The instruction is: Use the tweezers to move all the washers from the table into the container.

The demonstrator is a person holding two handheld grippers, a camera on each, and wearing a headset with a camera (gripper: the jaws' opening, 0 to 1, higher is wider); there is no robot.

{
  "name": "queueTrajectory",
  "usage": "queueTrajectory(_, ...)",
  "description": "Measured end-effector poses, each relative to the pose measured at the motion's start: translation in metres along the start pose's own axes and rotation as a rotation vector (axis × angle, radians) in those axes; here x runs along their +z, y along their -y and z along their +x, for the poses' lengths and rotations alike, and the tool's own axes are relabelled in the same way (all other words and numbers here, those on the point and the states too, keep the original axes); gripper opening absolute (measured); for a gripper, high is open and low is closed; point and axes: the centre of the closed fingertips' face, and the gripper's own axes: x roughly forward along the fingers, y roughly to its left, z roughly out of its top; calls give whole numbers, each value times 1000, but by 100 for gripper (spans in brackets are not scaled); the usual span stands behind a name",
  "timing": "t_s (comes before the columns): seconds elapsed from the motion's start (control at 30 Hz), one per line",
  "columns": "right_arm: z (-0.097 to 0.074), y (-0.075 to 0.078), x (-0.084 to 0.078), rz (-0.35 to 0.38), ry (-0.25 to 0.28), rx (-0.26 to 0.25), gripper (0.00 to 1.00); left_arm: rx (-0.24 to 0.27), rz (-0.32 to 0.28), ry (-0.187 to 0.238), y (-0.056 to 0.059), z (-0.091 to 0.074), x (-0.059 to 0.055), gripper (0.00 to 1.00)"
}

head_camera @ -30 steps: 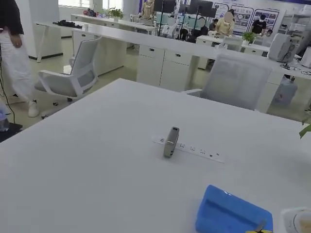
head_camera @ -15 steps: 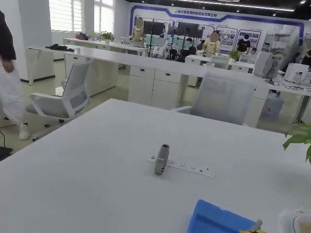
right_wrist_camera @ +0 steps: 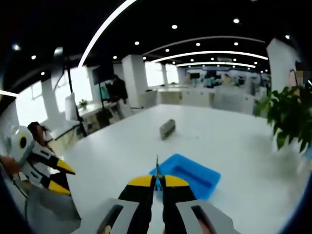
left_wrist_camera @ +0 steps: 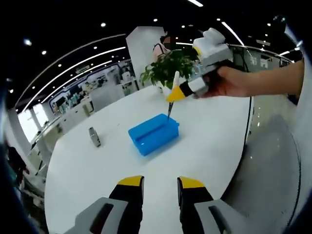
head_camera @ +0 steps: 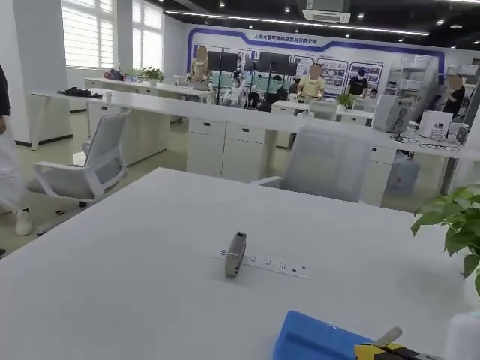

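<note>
Hovering tweezers [right_wrist_camera: 157, 173], clamped in right gripper [right_wrist_camera: 156, 184], by blue container [right_wrist_camera: 192, 176]; left gripper [left_wrist_camera: 161, 184] apart, empty; next probably finding a washer to pinch.

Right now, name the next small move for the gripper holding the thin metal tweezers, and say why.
Probably swing the right gripper off the blue rectangular plastic container and down toward the white table: its jaws are shut on the thin metal tweezers, whose tip hangs above the container, and any washers are too small to make out here.

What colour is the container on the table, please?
The container is blue, clearest in the left gripper view.
</note>
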Motion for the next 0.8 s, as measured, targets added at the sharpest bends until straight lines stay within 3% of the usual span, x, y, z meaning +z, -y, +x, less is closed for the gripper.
queueTrajectory(0.1,-7,-20,2,-25,4,60,3,-48,-39,73,3,-3,30,19)
queueTrajectory(0.17,-9,-33,0,-54,-12,100,3,-139,-92,119,13,-5,47,19)
queueTrajectory(0.23,-11,-46,-3,-90,-29,149,2,-188,-118,156,17,-8,63,19)
queueTrajectory(0.4,-18,-80,-7,-136,-52,286,2,-326,-128,229,30,-15,92,16)
queueTrajectory(0.53,-22,-97,-14,-188,-87,359,2,-404,-118,240,34,-13,102,19)
queueTrajectory(0.6,-24,-98,-17,-220,-93,366,2,-424,-101,238,36,-11,103,21)
queueTrajectory(0.67,-26,-102,-21,-241,-106,384,2,-480,-59,215,44,-6,100,20)
queueTrajectory(0.8,-30,-114,-33,-268,-163,459,2,-529,-27,195,55,5,98,18)
